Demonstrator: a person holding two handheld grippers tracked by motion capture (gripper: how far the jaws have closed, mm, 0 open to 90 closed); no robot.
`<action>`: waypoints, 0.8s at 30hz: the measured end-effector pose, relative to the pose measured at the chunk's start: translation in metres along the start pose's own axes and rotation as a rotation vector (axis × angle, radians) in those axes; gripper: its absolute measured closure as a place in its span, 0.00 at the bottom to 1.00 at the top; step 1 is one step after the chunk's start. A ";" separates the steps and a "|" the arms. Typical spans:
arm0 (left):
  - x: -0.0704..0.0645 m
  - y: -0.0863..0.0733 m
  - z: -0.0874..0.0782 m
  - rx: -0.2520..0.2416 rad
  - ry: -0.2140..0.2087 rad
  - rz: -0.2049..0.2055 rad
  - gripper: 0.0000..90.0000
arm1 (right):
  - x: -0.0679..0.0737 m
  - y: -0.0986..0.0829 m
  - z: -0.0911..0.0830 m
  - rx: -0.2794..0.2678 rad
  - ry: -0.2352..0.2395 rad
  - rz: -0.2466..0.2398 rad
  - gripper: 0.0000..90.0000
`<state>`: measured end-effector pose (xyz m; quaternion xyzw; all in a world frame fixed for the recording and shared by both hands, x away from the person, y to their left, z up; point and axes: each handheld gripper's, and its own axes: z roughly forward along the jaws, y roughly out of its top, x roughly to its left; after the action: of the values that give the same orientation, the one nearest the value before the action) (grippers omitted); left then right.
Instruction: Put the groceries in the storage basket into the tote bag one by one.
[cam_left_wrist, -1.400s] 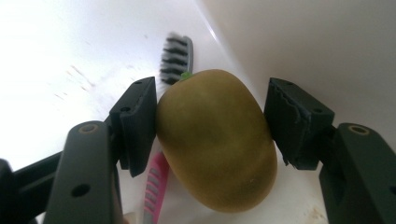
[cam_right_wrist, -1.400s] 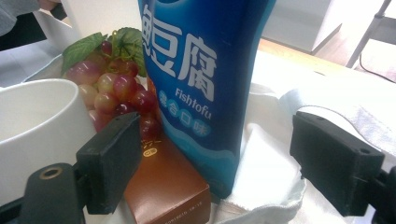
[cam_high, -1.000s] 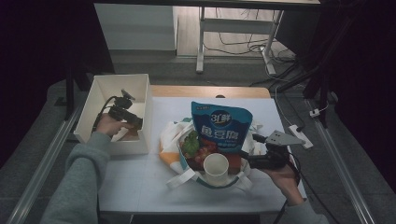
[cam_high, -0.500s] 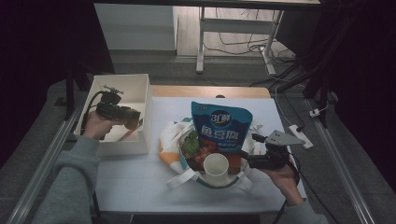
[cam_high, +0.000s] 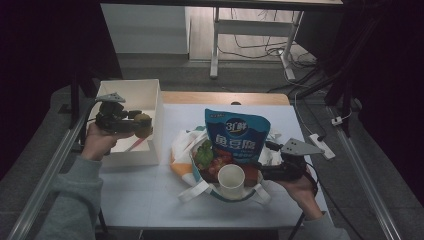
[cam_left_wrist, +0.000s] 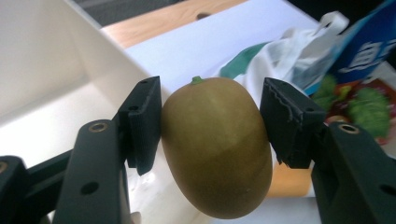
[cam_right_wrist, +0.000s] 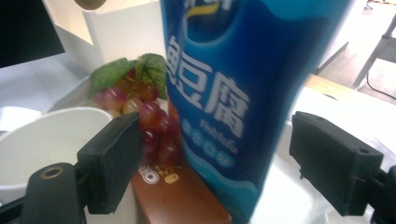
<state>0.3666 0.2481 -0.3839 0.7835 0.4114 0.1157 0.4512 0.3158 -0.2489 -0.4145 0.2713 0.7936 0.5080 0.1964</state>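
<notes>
A brown kiwi (cam_left_wrist: 215, 149) with a small green stem end sits between the jaws of my left gripper (cam_left_wrist: 210, 116), which is shut on it. In the high view this gripper (cam_high: 141, 125) holds the kiwi (cam_high: 143, 119) above the right side of the white box (cam_high: 131, 95). My right gripper (cam_high: 257, 167) stands open at the right edge of the white tote bag (cam_high: 185, 142). Between its spread jaws (cam_right_wrist: 219, 154) I see the lower part of a tall blue snack bag (cam_right_wrist: 252, 93), untouched. Grapes with green leaves (cam_right_wrist: 149, 116) and a white paper cup (cam_right_wrist: 42, 140) lie beside the blue bag (cam_high: 243, 137).
The tote bag lies on a white table (cam_high: 150, 200) and also holds a brown flat box (cam_right_wrist: 182, 196). The white box stands at the table's left edge. A wooden strip (cam_high: 225, 98) runs along the far edge. Cables and a power strip (cam_high: 320, 145) lie to the right.
My left gripper has come up out of the white box with the kiwi in its jaws. The right gripper has stayed by the blue bag.
</notes>
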 end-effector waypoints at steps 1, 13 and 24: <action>-0.004 0.000 0.000 -0.009 -0.002 0.006 0.45 | 0.001 0.002 0.001 -0.002 0.001 -0.005 0.19; -0.050 0.010 0.017 -0.067 -0.109 0.079 0.45 | 0.005 0.017 -0.003 -0.055 -0.045 -0.028 0.19; -0.090 0.022 0.035 -0.089 -0.222 0.123 0.45 | 0.037 0.046 -0.027 -0.205 -0.101 -0.130 0.23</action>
<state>0.3411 0.1535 -0.3689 0.7944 0.3043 0.0739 0.5204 0.2817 -0.2291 -0.3629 0.2231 0.7424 0.5584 0.2955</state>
